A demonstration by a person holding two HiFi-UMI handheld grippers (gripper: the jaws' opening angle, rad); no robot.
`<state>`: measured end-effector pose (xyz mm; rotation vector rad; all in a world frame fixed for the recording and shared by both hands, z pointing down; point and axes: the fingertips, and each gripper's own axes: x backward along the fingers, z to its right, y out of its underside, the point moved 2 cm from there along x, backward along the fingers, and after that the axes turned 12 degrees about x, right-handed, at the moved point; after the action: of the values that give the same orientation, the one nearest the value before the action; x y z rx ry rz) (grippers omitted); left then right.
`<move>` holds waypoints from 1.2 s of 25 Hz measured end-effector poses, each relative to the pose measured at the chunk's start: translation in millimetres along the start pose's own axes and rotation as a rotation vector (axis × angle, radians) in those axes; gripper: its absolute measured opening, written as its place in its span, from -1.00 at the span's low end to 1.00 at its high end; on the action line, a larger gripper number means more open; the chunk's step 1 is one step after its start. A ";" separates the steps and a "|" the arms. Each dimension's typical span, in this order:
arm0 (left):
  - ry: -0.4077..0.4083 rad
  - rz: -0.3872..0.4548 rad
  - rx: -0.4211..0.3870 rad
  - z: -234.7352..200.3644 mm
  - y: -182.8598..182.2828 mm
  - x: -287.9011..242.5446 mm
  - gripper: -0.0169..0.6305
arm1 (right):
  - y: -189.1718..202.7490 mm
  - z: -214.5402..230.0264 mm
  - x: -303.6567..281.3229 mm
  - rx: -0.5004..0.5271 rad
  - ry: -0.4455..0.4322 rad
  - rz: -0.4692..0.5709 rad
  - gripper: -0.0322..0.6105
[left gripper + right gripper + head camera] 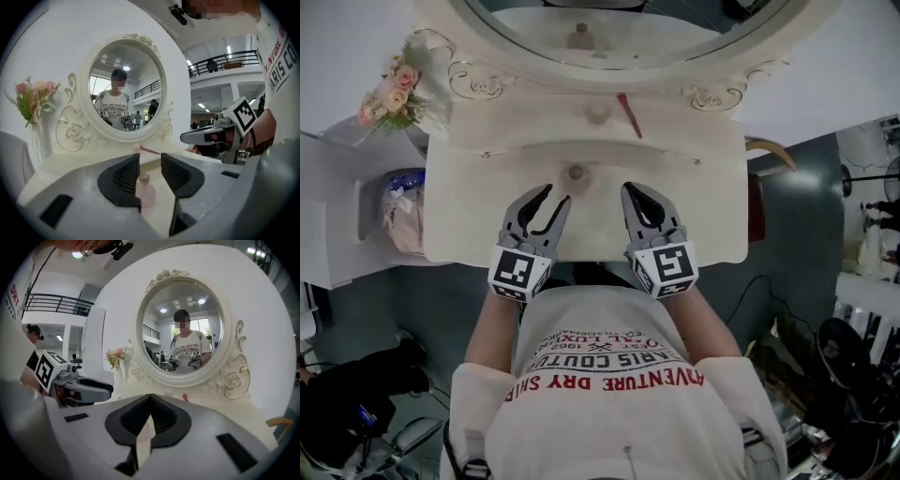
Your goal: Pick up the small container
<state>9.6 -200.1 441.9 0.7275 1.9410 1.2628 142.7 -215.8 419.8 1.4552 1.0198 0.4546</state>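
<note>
Pink little bottle (145,186) stands on the dresser (487,197) between my left gripper's (150,161) spread jaws (not pinched); my right gripper (150,398) is pressed together, empty.

The head view looks steeply down on the tabletop (487,206) from above — the 2 gripper views sit low and close over it, both facing the mirror (124,91).

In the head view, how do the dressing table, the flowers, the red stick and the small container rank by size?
1. Dressing table: by far the largest.
2. Flowers.
3. Red stick: long but thin.
4. Small container: smallest, though close to the stick, so that order is unsure.
</note>
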 end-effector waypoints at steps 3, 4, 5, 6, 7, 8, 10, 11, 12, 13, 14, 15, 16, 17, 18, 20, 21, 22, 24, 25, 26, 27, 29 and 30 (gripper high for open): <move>-0.031 -0.040 0.030 -7.4 19.6 -23.4 -0.46 | 19.0 8.7 -16.5 -0.017 -0.040 -0.031 -0.90; -0.038 -0.055 0.042 -10.8 26.5 -31.6 -0.41 | 24.6 11.8 -21.8 -0.021 -0.049 -0.039 -0.90; -0.043 -0.073 0.052 -14.1 33.3 -40.0 -0.35 | 29.7 15.1 -27.0 -0.027 -0.056 -0.045 -0.90; -0.049 -0.089 0.057 -17.0 39.5 -48.0 -0.28 | 34.3 18.2 -32.0 -0.033 -0.063 -0.049 -0.90; -0.055 -0.106 0.057 -19.6 45.3 -55.3 -0.25 | 38.8 20.9 -36.6 -0.039 -0.070 -0.053 -0.90; -0.062 -0.121 0.055 -21.7 50.3 -61.9 -0.24 | 43.1 22.9 -40.8 -0.045 -0.078 -0.058 -0.90; -0.075 -0.144 0.051 -25.1 58.3 -73.5 -0.23 | 52.2 25.6 -49.1 -0.051 -0.097 -0.069 -0.90; -0.079 -0.155 0.048 -27.1 62.4 -78.7 -0.23 | 56.7 26.8 -53.6 -0.051 -0.105 -0.074 -0.90; -0.081 -0.168 0.045 -29.2 66.6 -83.6 -0.23 | 61.1 28.1 -58.3 -0.051 -0.111 -0.079 -0.90; -0.081 -0.183 0.041 -31.1 70.8 -87.9 -0.23 | 65.3 29.3 -62.9 -0.052 -0.115 -0.085 -0.90; -0.081 -0.198 0.035 -32.8 74.8 -91.3 -0.23 | 69.0 30.2 -67.1 -0.055 -0.117 -0.090 -0.90; -0.081 -0.210 0.029 -34.4 78.1 -94.1 -0.23 | 72.1 31.0 -70.9 -0.058 -0.118 -0.095 -0.90; -0.082 -0.220 0.022 -36.0 81.2 -96.6 -0.23 | 74.4 31.5 -73.8 -0.061 -0.119 -0.098 -0.90; -0.084 -0.227 0.016 -37.7 84.1 -98.8 -0.24 | 76.1 31.7 -76.0 -0.063 -0.121 -0.100 -0.90; -0.087 -0.231 0.013 -39.2 86.6 -100.8 -0.24 | 77.7 31.7 -77.5 -0.064 -0.123 -0.103 -0.90; -0.086 -0.223 0.012 -41.8 89.1 -104.8 -0.24 | 80.7 31.2 -79.7 -0.064 -0.131 -0.109 -0.90; -0.084 -0.213 0.010 -42.9 89.0 -106.8 -0.24 | 81.9 31.2 -80.7 -0.062 -0.134 -0.111 -0.90; -0.082 -0.202 0.005 -44.0 88.8 -108.9 -0.24 | 82.8 31.7 -81.4 -0.060 -0.134 -0.112 -0.90; -0.078 -0.191 -0.007 -45.2 90.3 -111.9 -0.24 | 83.0 33.1 -80.9 -0.056 -0.129 -0.111 -0.90; -0.074 -0.188 -0.011 -45.1 91.5 -112.6 -0.26 | 82.5 33.8 -79.9 -0.053 -0.125 -0.110 -0.90; -0.070 -0.183 -0.016 -44.6 92.2 -112.8 -0.28 | 81.7 34.6 -79.0 -0.049 -0.122 -0.108 -0.90; -0.068 -0.176 -0.021 -44.1 92.4 -112.6 -0.29 | 80.7 35.4 -78.5 -0.045 -0.120 -0.105 -0.90; -0.068 -0.160 -0.031 -42.8 91.7 -112.6 -0.35 | 79.1 37.5 -77.8 -0.041 -0.116 -0.101 -0.90; -0.067 -0.153 -0.035 -42.1 91.3 -112.9 -0.39 | 79.0 38.8 -77.1 -0.039 -0.113 -0.101 -0.90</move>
<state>50.8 -275.1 566.6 0.5843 1.8785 1.1616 157.0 -289.9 509.3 1.3719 0.9836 0.3138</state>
